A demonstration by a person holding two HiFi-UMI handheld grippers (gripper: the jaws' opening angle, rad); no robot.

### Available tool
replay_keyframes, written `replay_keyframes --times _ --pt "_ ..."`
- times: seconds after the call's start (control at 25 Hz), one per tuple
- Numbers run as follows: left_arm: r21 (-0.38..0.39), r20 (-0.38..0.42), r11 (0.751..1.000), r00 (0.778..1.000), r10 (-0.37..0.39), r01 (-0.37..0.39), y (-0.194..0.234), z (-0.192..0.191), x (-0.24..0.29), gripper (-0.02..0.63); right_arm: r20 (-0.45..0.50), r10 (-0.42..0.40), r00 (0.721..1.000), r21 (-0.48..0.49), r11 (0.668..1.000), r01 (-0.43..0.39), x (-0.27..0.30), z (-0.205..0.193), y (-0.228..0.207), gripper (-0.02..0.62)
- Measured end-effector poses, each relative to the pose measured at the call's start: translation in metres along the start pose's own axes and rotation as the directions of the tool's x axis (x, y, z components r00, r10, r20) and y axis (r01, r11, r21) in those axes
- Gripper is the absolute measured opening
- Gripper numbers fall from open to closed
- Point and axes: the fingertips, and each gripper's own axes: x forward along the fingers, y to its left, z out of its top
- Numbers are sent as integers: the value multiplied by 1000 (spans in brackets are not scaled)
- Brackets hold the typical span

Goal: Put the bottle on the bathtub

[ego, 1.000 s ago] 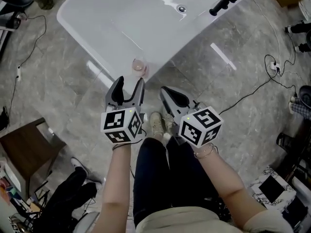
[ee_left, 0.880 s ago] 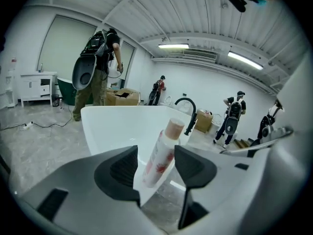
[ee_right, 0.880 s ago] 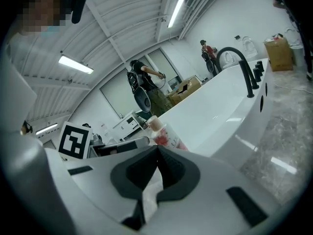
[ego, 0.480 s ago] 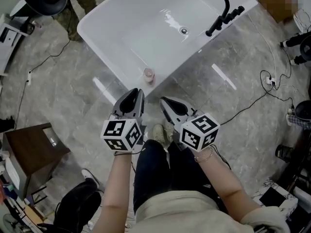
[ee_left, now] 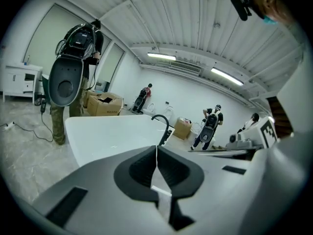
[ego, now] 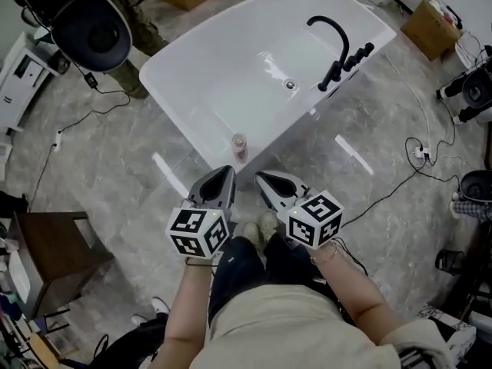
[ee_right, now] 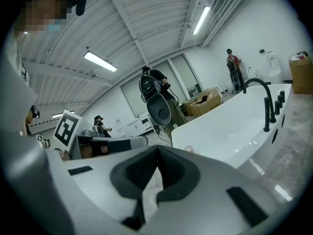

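Bottle [ego: 239, 145]: small and pinkish, upright on the near rim of the bathtub, at the corner closest to the person. No tongs are touching it.
Bathtub [ego: 223, 68]: white, freestanding, set at an angle on the grey stone floor. The basin shows only the drain [ego: 290, 85]; I see no water or other objects in it.
Faucet [ego: 332, 40]: black, arched, on the far rim, well apart from the bottle.
Left gripper [ego: 225, 172]: jaws pressed together with nothing between them. It is held low in front of the person, near the tub corner.
Right gripper [ego: 261, 178]: jaws also together and empty, just beside the left one.
Task standing: appears done, as the bottle rests on the tub and both tongs are free.
Hazard, bottle: the rim looks narrow and glossy, and the bottle sits close to its outer edge. A brush from either gripper or a knock to the tub could tip it onto the floor or into the basin.
Hazard, floor: a cable [ego: 384, 194] trails near the person's right side, so a step that way could snag it.
Cardboard box [ego: 430, 23]: open-topped, beyond the tub's far end; contents too small to tell.
Bottle contents: cannot tell.
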Motion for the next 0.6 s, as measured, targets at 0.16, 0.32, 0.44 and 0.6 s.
replay_keyframes --times 0.16,0.32,0.44,0.6 --pt "41 10 999 1000 15 -15 -12 9 -15 11 29 -7 1000 -38 999 8 -10 15 7 -2" --pt "4 11 1000 1000 -5 5 -20 11 -20 11 48 -8 999 -56 998 10 -15 26 11 -2" --pt "-59 2 998 1000 -9 9 -24 9 -19 11 48 8 999 -72 997 -4 -20 33 13 -2" --pt "3 -31 1000 999 16 -16 -30 4 -19 11 58 7 998 -95 995 -1 -28 42 16 -2"
